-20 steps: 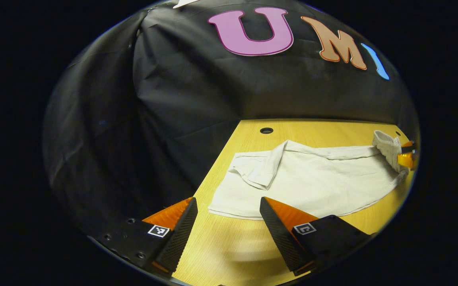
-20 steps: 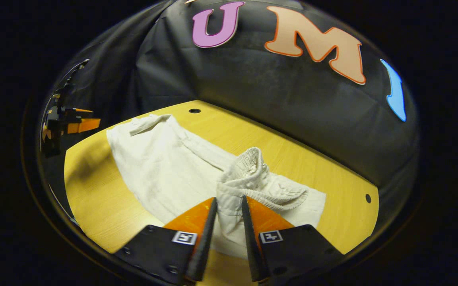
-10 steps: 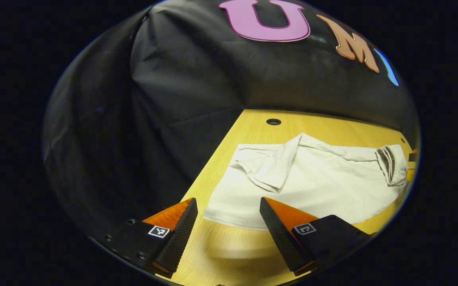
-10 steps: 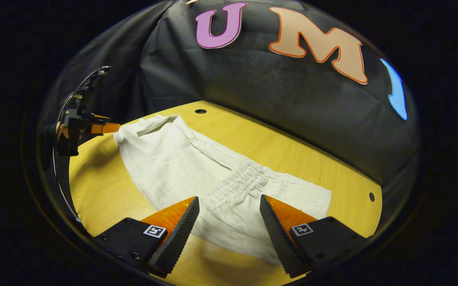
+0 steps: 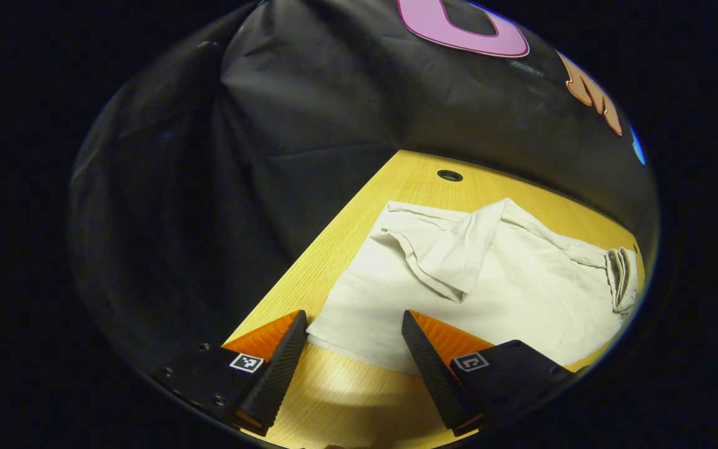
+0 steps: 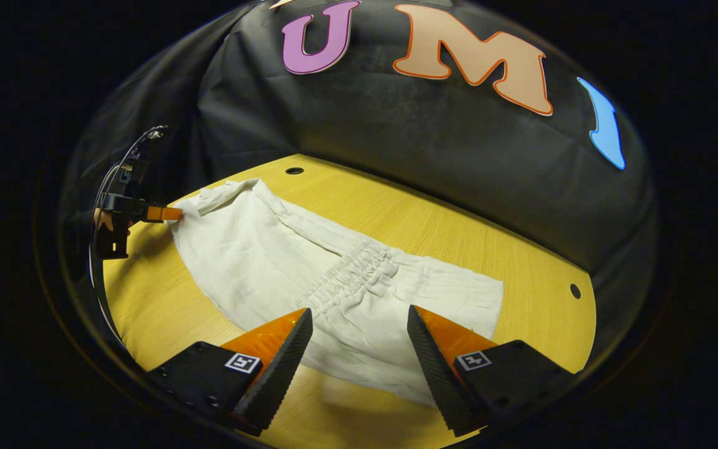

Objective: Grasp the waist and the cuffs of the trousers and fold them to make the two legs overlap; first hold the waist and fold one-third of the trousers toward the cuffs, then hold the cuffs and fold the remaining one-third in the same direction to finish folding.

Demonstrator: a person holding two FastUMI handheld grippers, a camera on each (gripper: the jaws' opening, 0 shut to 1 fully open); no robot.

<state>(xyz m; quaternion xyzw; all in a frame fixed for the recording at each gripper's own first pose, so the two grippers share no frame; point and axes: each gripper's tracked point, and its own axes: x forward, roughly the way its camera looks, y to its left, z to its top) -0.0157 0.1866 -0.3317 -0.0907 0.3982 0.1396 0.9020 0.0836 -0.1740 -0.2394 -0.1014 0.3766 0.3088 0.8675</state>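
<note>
**Both grippers hanging open over the trousers**

In the left gripper view, the left gripper [image 5: 349, 340] is hovering with its 2 fingers spread apart, gripping nothing, just above the near cuff edge of the trousers [image 5: 508, 293]. The pale garment is lying on the wooden table [image 5: 359, 399], running away to the right. A loose cuff flap [image 5: 452, 249] is lying turned over on top of the leg fabric, and farther right the gathered waistband [image 5: 621, 280] is showing as a bunched ridge near the view's edge.

In the right gripper view, the left gripper [image 6: 162, 214] is showing far off at the left, held by a hand [image 6: 103, 219], its fingertips sitting right at the cuff end of the trousers [image 6: 253, 249]. The elastic waistband [image 6: 359, 265] is lying flat across the middle of the cloth. The right gripper [image 6: 359, 333] is hanging with its 2 fingers released and wide, above the near part of the garment, touching none of it as far as I can tell. The table [image 6: 434, 218] is stretching out behind.
</note>
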